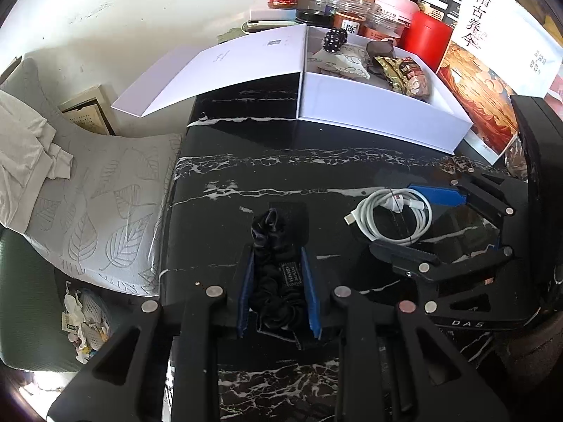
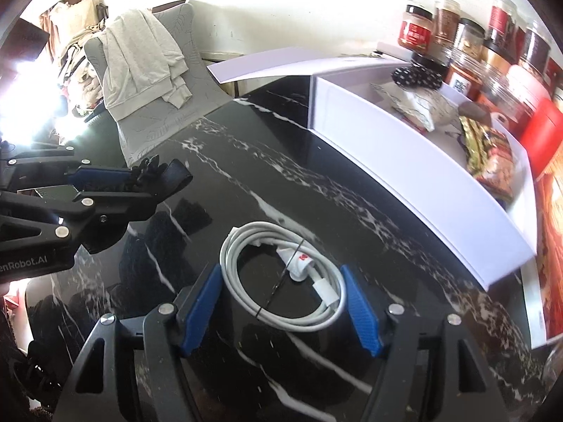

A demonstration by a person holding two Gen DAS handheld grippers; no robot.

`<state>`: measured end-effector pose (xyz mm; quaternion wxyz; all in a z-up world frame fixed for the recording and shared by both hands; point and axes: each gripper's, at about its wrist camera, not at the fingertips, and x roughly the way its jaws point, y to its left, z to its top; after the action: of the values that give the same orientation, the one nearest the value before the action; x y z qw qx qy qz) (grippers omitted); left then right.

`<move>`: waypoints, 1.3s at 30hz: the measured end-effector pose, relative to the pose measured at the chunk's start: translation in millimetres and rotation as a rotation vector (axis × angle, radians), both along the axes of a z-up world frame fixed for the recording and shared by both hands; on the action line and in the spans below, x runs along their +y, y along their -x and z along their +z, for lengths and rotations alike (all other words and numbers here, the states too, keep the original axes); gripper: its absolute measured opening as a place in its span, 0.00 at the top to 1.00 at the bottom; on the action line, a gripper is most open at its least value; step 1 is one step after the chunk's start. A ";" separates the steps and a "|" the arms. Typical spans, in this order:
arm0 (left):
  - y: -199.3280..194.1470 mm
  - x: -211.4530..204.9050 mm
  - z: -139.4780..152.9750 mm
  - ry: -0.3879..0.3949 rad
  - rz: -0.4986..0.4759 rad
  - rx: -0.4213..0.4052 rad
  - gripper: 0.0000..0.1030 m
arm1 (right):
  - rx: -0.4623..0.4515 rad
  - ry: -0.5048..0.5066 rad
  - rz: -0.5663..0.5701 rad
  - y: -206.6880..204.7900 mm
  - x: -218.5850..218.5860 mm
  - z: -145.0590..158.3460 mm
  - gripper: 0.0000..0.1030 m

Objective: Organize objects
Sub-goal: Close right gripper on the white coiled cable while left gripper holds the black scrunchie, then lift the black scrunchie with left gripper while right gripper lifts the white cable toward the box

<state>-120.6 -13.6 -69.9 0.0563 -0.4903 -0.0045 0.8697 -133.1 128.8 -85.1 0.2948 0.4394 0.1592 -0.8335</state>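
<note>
The surface (image 1: pixel 281 176) is black marble with white veins. On it a white box (image 1: pixel 380 112) stands open, its lid folded out flat; jars (image 1: pixel 348 7) crowd behind the box against a pale wall. A leaf-patterned chair (image 1: pixel 105 218) sits beside the surface. The left hand-held gripper (image 1: pixel 279 292) clamps a black scrunchie (image 1: pixel 278 281). In front of the box, the right hand-held gripper (image 2: pixel 281 302) stands half-wide around a coiled white cable (image 2: pixel 281 277), pads not pressing it.
</note>
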 end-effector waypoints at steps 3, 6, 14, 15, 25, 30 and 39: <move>-5.7 15.1 -1.7 -0.001 -0.031 -0.006 0.77 | -0.007 -0.005 -0.031 -9.1 18.9 0.9 0.32; -9.0 33.4 -4.2 -0.006 -0.061 -0.015 0.77 | -0.012 -0.013 -0.065 -20.0 40.9 1.7 0.32; -22.0 86.0 -4.8 -0.015 -0.144 -0.013 0.77 | -0.009 -0.039 -0.136 -46.8 88.5 3.9 0.32; -23.2 91.6 -4.9 -0.019 -0.145 -0.011 0.77 | -0.010 -0.039 -0.144 -49.6 93.8 4.0 0.32; -31.3 124.5 -14.1 0.001 -0.180 -0.027 0.77 | -0.021 -0.019 -0.181 -65.4 122.6 3.4 0.30; -31.1 129.6 -15.0 0.020 -0.176 -0.024 0.77 | -0.008 -0.009 -0.193 -66.8 121.7 2.4 0.28; -31.8 127.7 -14.6 0.030 -0.163 -0.022 0.76 | 0.008 -0.002 -0.205 -67.8 122.7 4.3 0.33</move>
<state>-88.8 114.1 -84.5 0.1193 -0.4993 0.0480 0.8569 -65.3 251.5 -80.8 0.2069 0.4506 0.1156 -0.8607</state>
